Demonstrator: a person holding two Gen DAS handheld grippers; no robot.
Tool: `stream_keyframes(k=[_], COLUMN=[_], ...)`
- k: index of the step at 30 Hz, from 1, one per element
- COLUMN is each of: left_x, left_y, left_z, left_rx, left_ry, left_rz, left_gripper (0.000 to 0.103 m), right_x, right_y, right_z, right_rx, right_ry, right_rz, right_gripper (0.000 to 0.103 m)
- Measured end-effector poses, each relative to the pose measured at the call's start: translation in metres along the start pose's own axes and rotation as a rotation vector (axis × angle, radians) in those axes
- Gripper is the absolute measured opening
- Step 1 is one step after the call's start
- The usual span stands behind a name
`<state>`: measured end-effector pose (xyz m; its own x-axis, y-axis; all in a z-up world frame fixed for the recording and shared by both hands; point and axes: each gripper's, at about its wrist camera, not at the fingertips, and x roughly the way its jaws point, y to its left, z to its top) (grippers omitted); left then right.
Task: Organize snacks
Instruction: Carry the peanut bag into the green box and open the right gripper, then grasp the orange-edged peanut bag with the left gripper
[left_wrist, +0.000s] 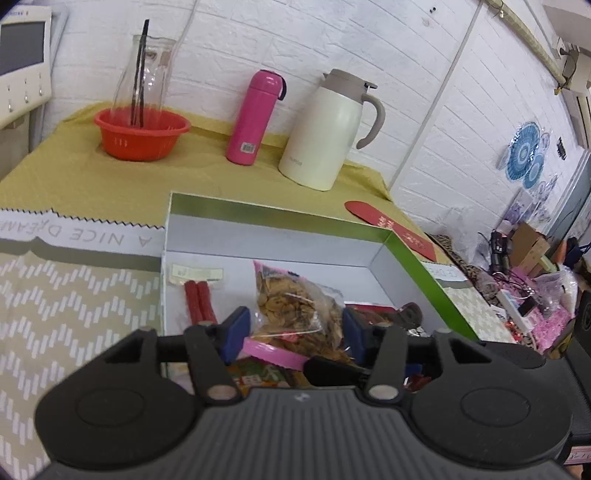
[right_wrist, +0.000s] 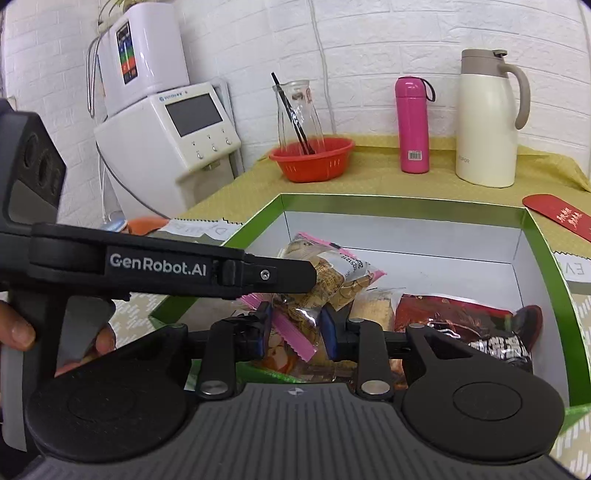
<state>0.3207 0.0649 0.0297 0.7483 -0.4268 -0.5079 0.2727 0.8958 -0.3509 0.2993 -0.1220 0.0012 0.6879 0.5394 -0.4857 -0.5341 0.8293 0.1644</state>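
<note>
— Green cardboard outside and white within: that's the box (right_wrist: 406, 202) sitting on the surface (left_wrist: 110, 177), and the snacks are lying inside it.

— Which one are the tools working on?

— The clear bag of crisps (left_wrist: 295, 306) with the pink edge. It's lying tilted near the middle of the box. The left tool (left_wrist: 295, 330) is hanging over it with its blue pads standing wide, one on either side of the bag. Neither pad is pressing on it, as far as I can see.

— And the other one?

— The right tool (right_wrist: 295, 326) is standing much narrower, and it's pinching the pink-edged end of that same bag between its pads. A hand (right_wrist: 18, 334) is gripping the left tool's handle off to the side.

— What else is lying in there?

— A pack of red sausages (left_wrist: 199, 302) is lying near the box's left wall. A pale packet of crackers (right_wrist: 373, 306) is lying just beside the crisps, and a dark red packet (right_wrist: 454, 314) is filling the right corner.

— And behind the box?

— A red basket (left_wrist: 142, 133) with a glass carafe (left_wrist: 144, 70) standing in it, a pink flask (left_wrist: 255, 114) and a cream jug (left_wrist: 325, 129) are lining the white brick wall, well apart from the box. A red envelope (left_wrist: 388, 225) is lying near the box's far right corner.
</note>
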Motion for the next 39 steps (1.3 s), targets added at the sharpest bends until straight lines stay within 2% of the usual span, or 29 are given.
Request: stream_keyframes(k=[2, 3, 5, 7, 9, 17, 27, 33, 39], left_x=[-0.006, -0.009, -0.016, -0.024, -0.029, -0.045, -0.083, -0.111, -0.125], left_y=[-0.002, -0.003, -0.003, -0.005, -0.008, -0.018, -0.05, -0.068, -0.076], left_z=[0.001, 0.002, 0.003, 0.002, 0.001, -0.008, -0.025, -0.047, -0.093], left_rx=[0.014, 0.015, -0.006, -0.017, 0.002, 0.005, 0.002, -0.01, -0.006], left_ry=[-0.034, -0.043, -0.061, -0.108, -0.123, -0.105, -0.106, -0.094, -0.071], left_rz=[0.009, 0.008, 0.023, 0.064, 0.094, 0.132, 0.093, 0.07, 0.035], left_gripper=[0.075, 0.079, 0.097, 0.096, 0.096, 0.096, 0.096, 0.096, 0.096], right_x=[0.003, 0.003, 0.002, 0.0, -0.004, -0.036, -0.087, -0.124, -0.16], right_y=[0.001, 0.002, 0.002, 0.002, 0.003, 0.006, 0.014, 0.014, 0.009], right_z=[0.001, 0.001, -0.001, -0.004, -0.007, -0.011, -0.026, -0.049, -0.094], right_rx=[-0.026, -0.04, -0.058, -0.069, -0.081, -0.097, -0.133, -0.143, -0.117], right_ry=[-0.02, -0.033, -0.042, -0.049, -0.066, -0.135, -0.176, -0.196, -0.224], right_rz=[-0.057, -0.078, -0.091, -0.082, -0.091, -0.105, -0.105, -0.14, -0.192], right_gripper=[0.057, 0.066, 0.073, 0.088, 0.103, 0.103, 0.103, 0.103, 0.103])
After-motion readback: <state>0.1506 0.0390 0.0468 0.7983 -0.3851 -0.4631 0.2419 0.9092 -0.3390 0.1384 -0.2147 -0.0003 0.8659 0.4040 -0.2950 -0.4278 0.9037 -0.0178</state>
